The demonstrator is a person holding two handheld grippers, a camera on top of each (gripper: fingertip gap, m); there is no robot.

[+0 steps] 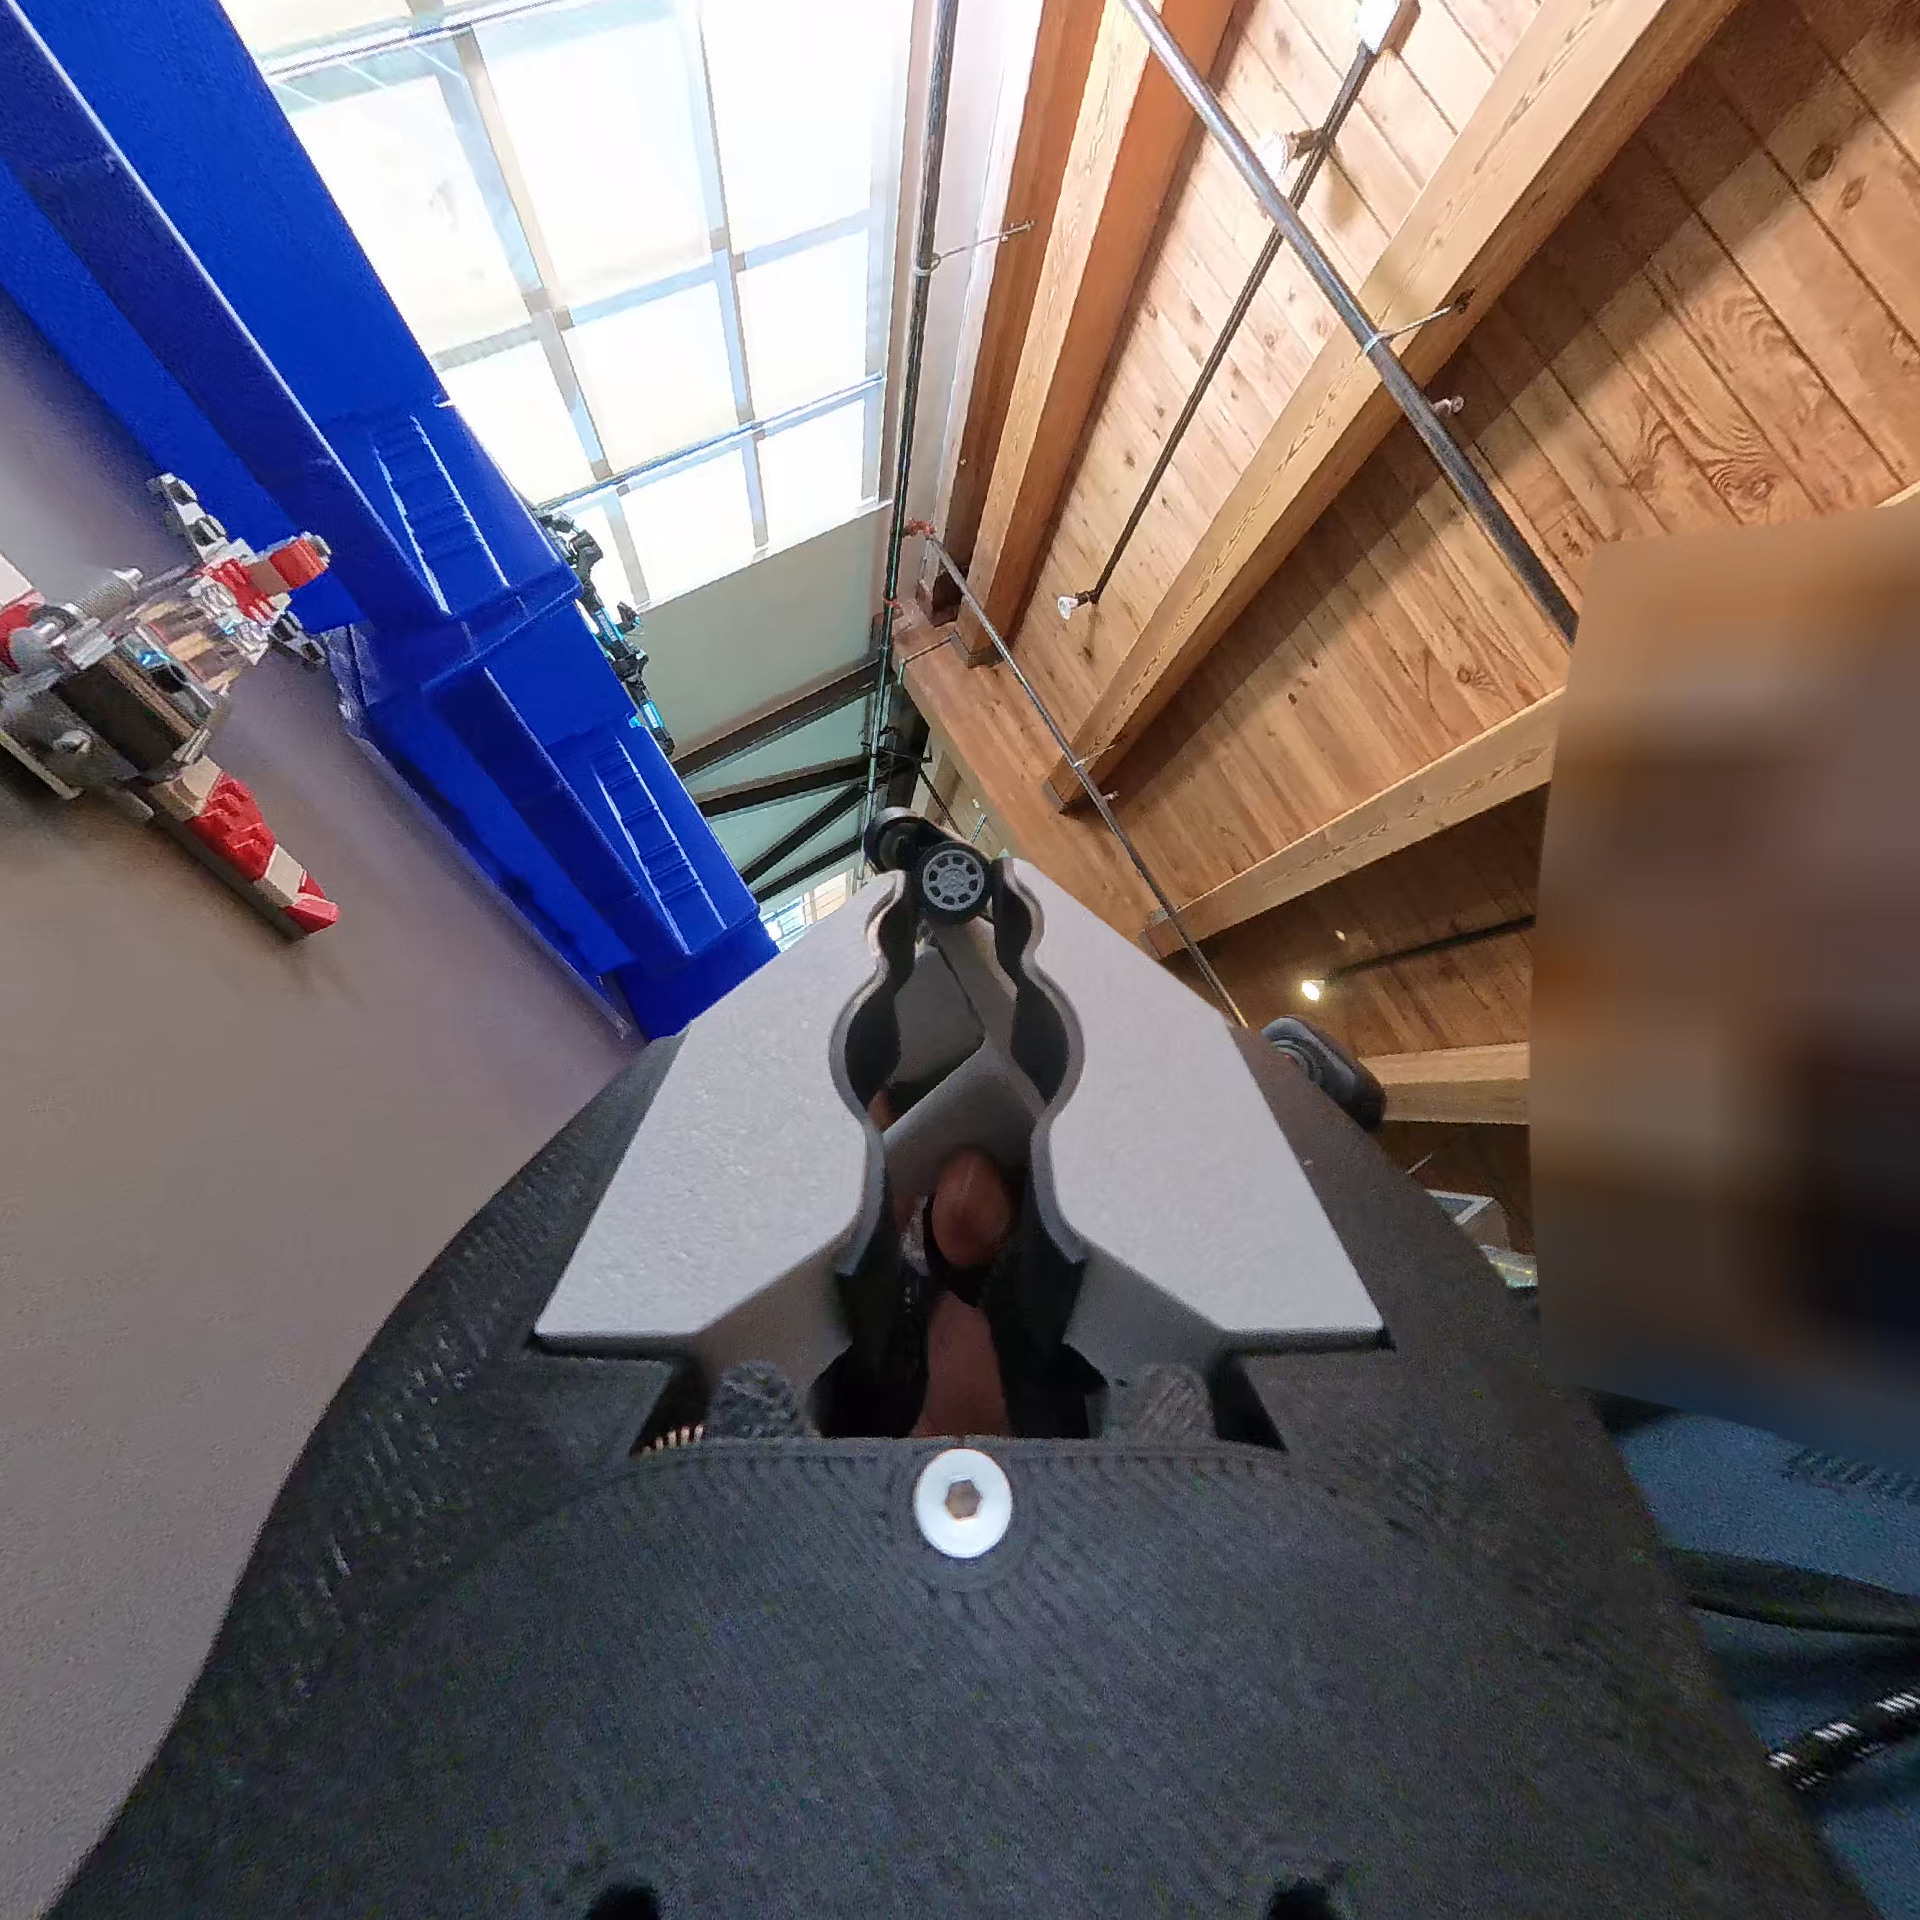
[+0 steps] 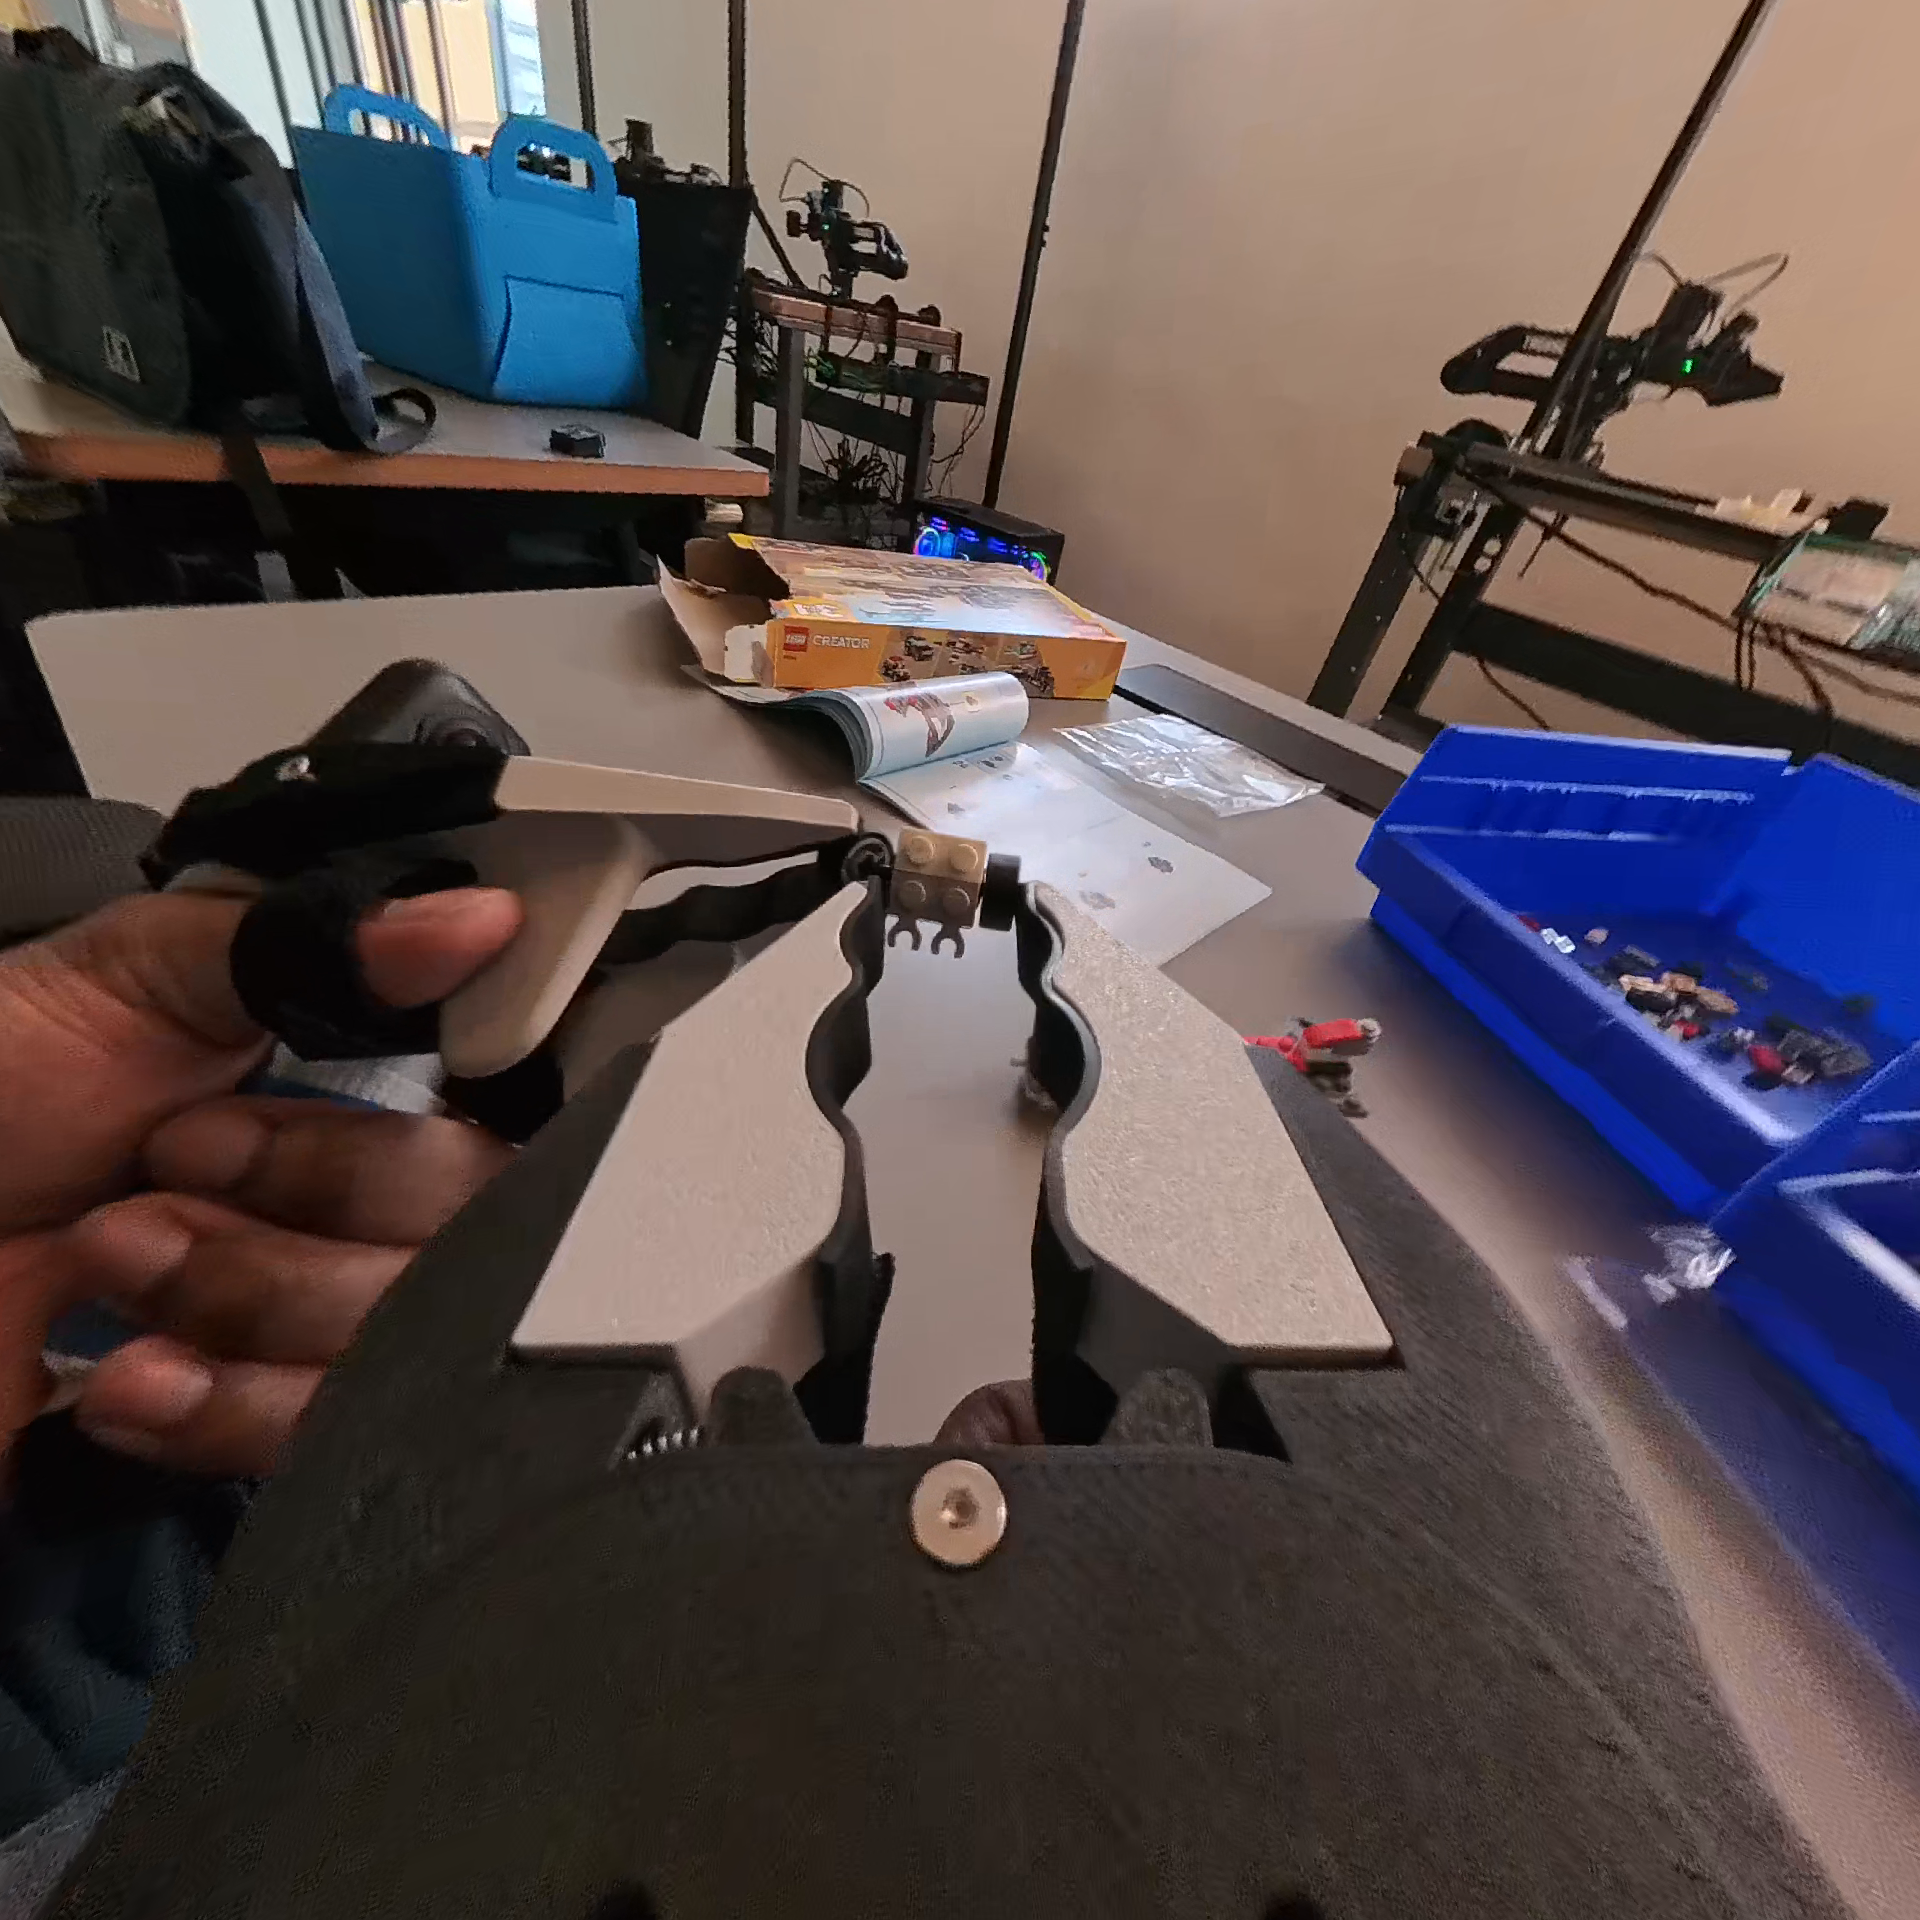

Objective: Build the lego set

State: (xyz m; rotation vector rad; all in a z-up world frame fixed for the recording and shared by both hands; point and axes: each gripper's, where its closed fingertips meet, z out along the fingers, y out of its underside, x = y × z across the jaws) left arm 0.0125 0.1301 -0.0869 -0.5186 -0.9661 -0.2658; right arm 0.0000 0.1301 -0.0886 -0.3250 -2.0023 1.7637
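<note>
Left wrist view: left tool [image 1: 956, 883] pinches a small wheel [image 1: 948, 878] at its tips, raised well clear of the tabletop [image 1: 260, 1091]; a partly built red model [image 1: 156, 717] lies near the blue bin [image 1: 499, 665]. Right wrist view: right tool [image 2: 940, 904] pinches a tan brick assembly [image 2: 940, 883]; the wheel meets its left end. Risk, as judged: tip-only grips may let either piece twist or drop under pressing force.
</note>
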